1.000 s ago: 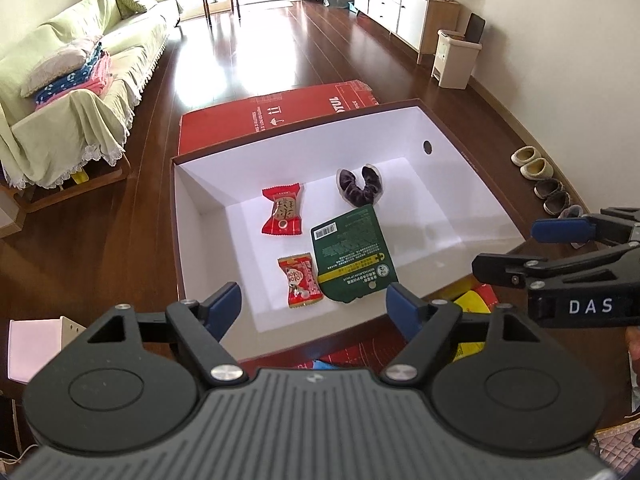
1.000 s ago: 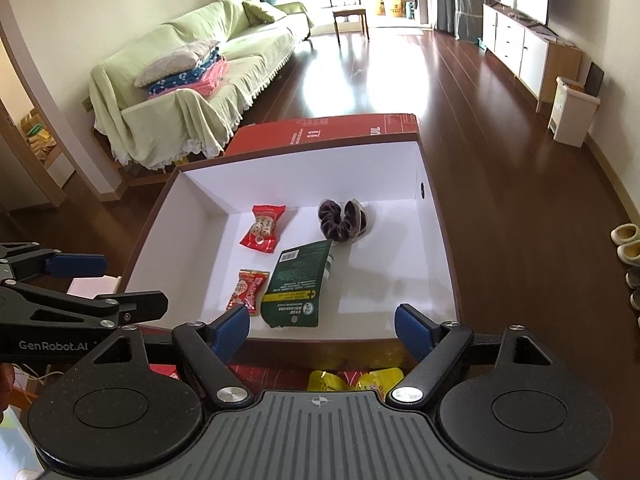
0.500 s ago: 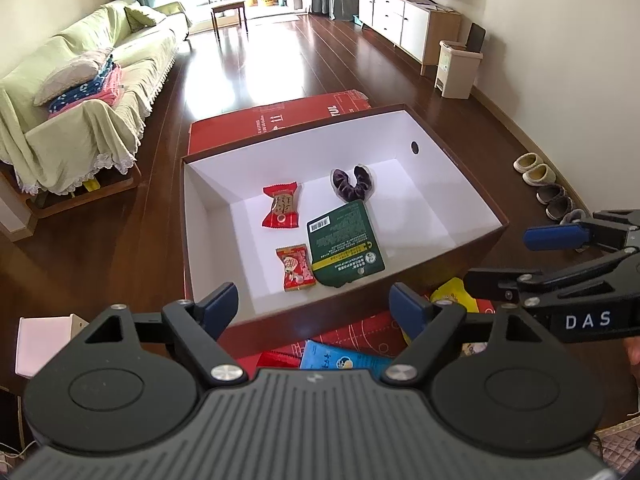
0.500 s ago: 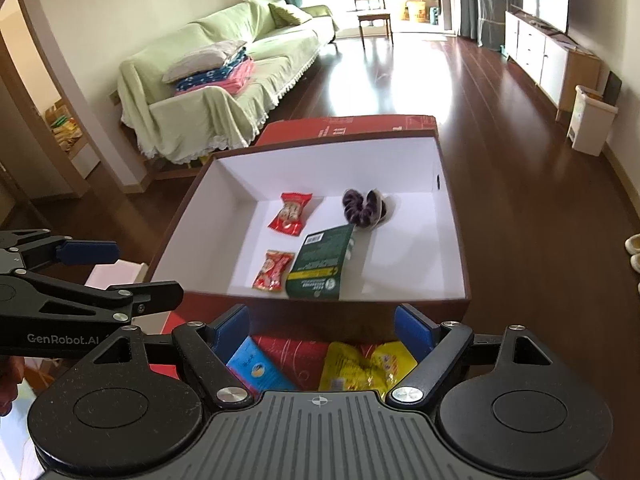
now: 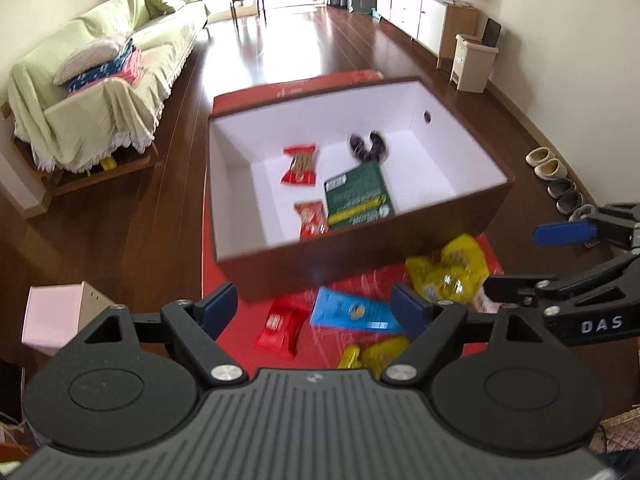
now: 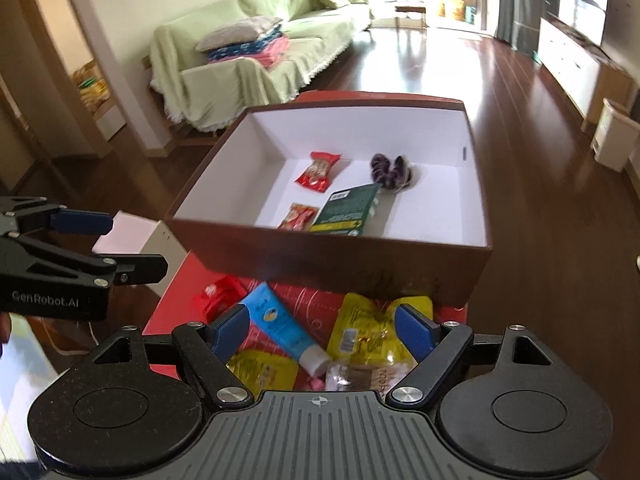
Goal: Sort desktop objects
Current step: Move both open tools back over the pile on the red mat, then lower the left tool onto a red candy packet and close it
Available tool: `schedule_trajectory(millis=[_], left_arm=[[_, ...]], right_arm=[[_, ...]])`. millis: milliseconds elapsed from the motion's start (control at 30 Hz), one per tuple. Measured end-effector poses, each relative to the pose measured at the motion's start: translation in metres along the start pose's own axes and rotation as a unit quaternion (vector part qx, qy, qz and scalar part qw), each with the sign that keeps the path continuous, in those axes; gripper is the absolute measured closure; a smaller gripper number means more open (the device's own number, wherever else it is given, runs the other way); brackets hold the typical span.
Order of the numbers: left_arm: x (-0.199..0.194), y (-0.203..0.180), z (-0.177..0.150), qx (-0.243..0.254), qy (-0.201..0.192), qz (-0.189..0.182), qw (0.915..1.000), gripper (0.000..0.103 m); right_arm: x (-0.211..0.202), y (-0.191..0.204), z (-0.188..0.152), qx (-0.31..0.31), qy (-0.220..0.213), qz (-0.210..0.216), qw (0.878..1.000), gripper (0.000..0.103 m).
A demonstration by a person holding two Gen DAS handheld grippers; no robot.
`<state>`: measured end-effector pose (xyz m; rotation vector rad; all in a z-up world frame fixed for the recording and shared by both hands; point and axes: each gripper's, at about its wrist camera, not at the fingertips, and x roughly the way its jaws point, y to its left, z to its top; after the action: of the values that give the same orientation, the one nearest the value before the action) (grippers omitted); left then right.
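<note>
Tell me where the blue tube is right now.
The blue tube lies on the red surface outside the box, just before its near wall, between a red packet and a yellow packet.

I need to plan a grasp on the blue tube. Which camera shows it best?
The right wrist view: the blue tube shows from its flat end to its white cap. The left wrist view shows it blurred, its cap end hidden.

Open left claw [image 5: 314, 306] above blue tube [image 5: 352, 314]
</note>
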<state>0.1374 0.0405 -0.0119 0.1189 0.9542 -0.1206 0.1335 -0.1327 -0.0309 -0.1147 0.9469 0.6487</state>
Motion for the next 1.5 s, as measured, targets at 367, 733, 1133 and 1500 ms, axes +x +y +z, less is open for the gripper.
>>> schedule_trajectory(millis=[367,733,1133,1500], left_arm=[[0.008,0.022,-0.061,-0.015,0.051,0.001,0.9986,0.022],[0.031,0.031,-0.068,0.005,0.048,-0.011,0.9988,0.022],[0.073,0.036,-0.064,0.024,0.045,-0.04,0.9979,0.023],[0.116,0.042,-0.054,0.054,0.052,-0.041,0.9963,0.024]], right_arm=[[0.015,0.009,-0.034,-0.017,0.038,0.015,0.999,0.02],[0.032,0.0,-0.053,0.024,0.078,-0.016,0.997,0.02],[0.041,-0.028,-0.057,0.101,0.09,-0.051,0.989,0.02],[0.055,-0.044,-0.06,0.147,0.102,-0.066,0.982,0.02]])
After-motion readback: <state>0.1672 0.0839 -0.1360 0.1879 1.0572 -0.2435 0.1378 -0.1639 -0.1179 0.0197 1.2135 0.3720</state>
